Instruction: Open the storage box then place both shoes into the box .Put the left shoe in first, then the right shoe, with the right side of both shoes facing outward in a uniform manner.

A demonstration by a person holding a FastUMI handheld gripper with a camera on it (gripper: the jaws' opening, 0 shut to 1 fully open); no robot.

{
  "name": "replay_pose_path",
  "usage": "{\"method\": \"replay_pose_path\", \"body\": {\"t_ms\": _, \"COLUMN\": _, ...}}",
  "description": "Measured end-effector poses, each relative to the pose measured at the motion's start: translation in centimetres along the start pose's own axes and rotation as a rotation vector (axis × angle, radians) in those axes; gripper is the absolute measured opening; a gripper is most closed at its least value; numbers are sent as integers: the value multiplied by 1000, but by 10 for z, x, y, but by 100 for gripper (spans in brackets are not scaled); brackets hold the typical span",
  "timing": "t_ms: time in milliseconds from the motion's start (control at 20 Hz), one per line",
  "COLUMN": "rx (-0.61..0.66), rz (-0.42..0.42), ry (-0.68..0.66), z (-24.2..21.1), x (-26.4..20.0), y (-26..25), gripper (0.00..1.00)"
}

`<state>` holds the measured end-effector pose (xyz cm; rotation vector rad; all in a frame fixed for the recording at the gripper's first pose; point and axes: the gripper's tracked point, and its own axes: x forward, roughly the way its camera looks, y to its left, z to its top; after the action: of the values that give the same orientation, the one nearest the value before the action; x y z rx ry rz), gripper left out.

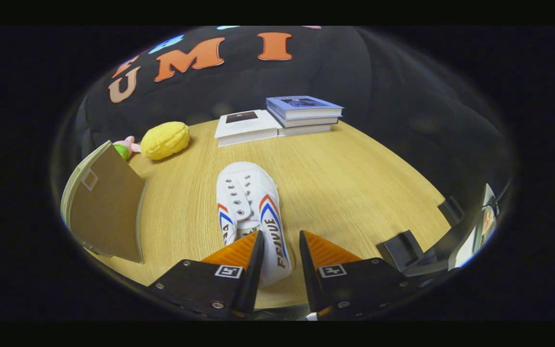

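Gripper [281,241]: fingers parted, straddling the shoe's right wall, not pressing it.
Shoe [248,202]: white, toe pointing far.

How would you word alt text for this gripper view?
The gripper has its fingers open around the heel side wall of a white shoe on a wooden table. Beyond lie stacked books and a yellow plush toy.

Heel of the white shoe [250,212] hidden behind the left finger [239,255] of the gripper [281,241], grip on the shoe's side impossible to judge. Brown box [106,207] beside it cut off, inside unseen. Pink-and-green toy [125,147] half concealed behind box and yellow plush [165,140]. Book [301,107] covers too small to make out.
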<state>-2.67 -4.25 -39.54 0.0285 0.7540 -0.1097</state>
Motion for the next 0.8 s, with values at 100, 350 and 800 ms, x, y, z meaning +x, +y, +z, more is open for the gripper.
{"method": "replay_pose_path", "body": {"t_ms": 100, "rx": 10, "rz": 11, "ry": 9, "z": -1, "x": 6, "y": 4, "gripper": 35}}
{"method": "replay_pose_path", "body": {"t_ms": 350, "rx": 42, "rz": 43, "ry": 111, "z": -7, "x": 18, "y": 4, "gripper": 17}}
{"method": "replay_pose_path", "body": {"t_ms": 800, "rx": 56, "rz": 16, "ry": -14, "z": 24, "x": 0, "y": 3, "gripper": 0}}
